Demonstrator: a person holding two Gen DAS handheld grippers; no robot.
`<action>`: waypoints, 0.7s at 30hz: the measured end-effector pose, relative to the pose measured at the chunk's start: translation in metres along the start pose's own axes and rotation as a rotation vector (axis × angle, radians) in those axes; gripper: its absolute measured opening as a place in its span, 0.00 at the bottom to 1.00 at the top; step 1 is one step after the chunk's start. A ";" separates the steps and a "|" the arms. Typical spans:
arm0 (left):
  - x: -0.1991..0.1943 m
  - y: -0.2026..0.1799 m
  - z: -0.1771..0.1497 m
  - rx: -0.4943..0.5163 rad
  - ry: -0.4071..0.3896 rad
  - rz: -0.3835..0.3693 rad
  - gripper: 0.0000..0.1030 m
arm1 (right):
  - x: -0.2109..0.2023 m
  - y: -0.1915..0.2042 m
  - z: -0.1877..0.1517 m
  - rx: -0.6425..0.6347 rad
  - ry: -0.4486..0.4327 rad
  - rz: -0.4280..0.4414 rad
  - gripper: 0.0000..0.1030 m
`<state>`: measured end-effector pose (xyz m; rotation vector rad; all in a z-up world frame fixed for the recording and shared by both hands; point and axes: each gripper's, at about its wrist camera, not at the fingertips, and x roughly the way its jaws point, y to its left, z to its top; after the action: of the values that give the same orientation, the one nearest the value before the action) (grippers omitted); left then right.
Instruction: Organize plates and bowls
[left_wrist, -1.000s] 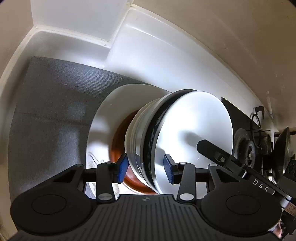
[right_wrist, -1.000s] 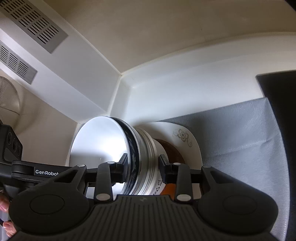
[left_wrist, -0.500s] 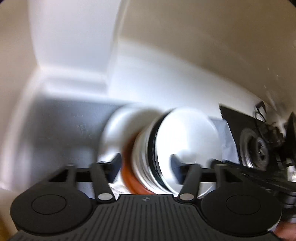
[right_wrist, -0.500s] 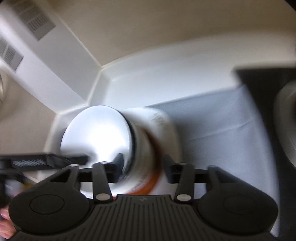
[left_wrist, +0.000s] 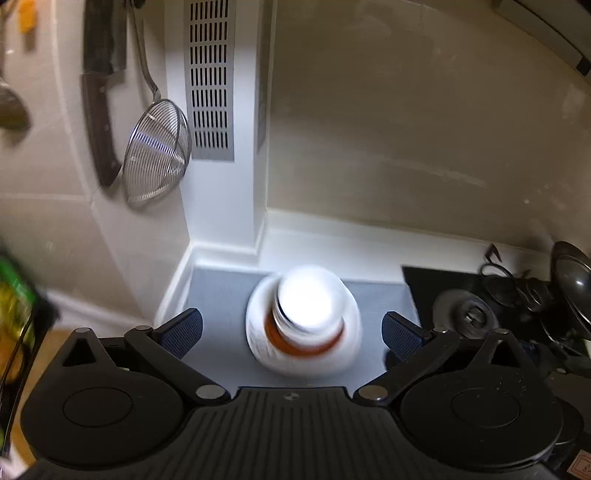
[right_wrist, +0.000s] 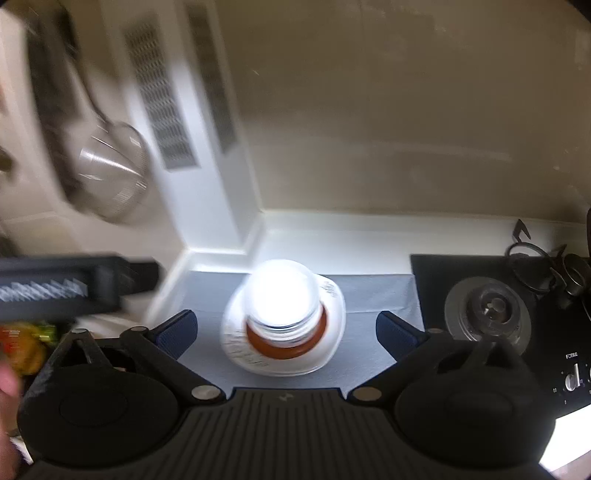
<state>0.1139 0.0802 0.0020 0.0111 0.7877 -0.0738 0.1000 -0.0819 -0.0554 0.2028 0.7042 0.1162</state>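
Left gripper (left_wrist: 291, 334), right gripper (right_wrist: 286, 332): jaws opening, empty; bowl stack (right_wrist: 282, 317) on desk (right_wrist: 373, 291), well apart.

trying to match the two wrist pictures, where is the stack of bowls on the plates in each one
Left wrist: the stack of bowls sits low and centre on the grey mat, seen between the opening jaws, touching neither.
Right wrist: the stack of bowls sits low, a little left of centre, again clear of the opening jaws.
Shared landmark: the stove burner to the stack's right.
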 end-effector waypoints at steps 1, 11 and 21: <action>-0.013 -0.012 -0.007 -0.008 -0.003 0.031 1.00 | -0.011 -0.003 -0.001 0.001 0.011 -0.004 1.00; -0.081 -0.077 -0.059 0.018 0.039 0.146 1.00 | -0.084 -0.034 -0.041 0.020 0.122 0.029 1.00; -0.099 -0.095 -0.074 0.030 0.039 0.179 1.00 | -0.108 -0.040 -0.053 0.006 0.129 0.008 1.00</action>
<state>-0.0143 -0.0052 0.0213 0.1121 0.8214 0.0848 -0.0146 -0.1319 -0.0360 0.2049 0.8321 0.1358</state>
